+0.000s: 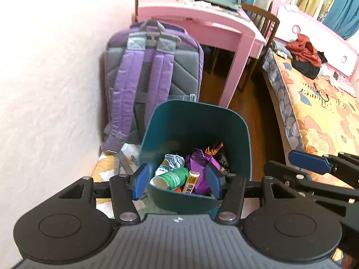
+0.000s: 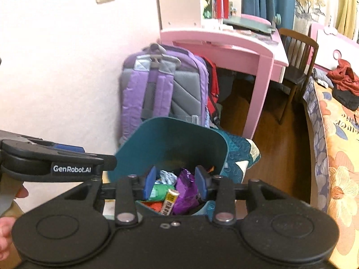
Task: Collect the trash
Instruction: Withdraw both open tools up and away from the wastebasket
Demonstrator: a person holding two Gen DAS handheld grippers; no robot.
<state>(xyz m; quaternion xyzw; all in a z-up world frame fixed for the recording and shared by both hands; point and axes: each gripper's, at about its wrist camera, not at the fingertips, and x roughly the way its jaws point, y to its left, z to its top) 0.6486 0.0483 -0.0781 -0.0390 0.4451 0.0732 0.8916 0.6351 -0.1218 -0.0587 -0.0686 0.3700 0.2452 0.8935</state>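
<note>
A: Bedroom floor, mid-cleanup. We hold the left gripper (image 1: 176,180) and right gripper (image 2: 175,185) over the teal bin (image 1: 195,121), both w/ jaws apart and nothing between the pads. Trash is already inside: green-label cup (image 1: 171,178), purple wrapper (image 1: 200,168), crumpled grey paper (image 1: 174,160), yellow stick pack (image 1: 190,182).

B: So which step are we on?

A: Looks like the drop is done, or we're about to lift the bin; can't tell which. Next move prob. calls for swinging away to hunt more litter, e.g. the white scrap (image 1: 131,151) just left of the bin.

B: Obstacles?

A: Purple backpack (image 1: 149,78) leans on the wall right behind the bin, pink desk (image 1: 211,27) beyond, bed (image 1: 318,103) to the right. Tight corner; grippers sit close together, so we risk knocking each other.
</note>
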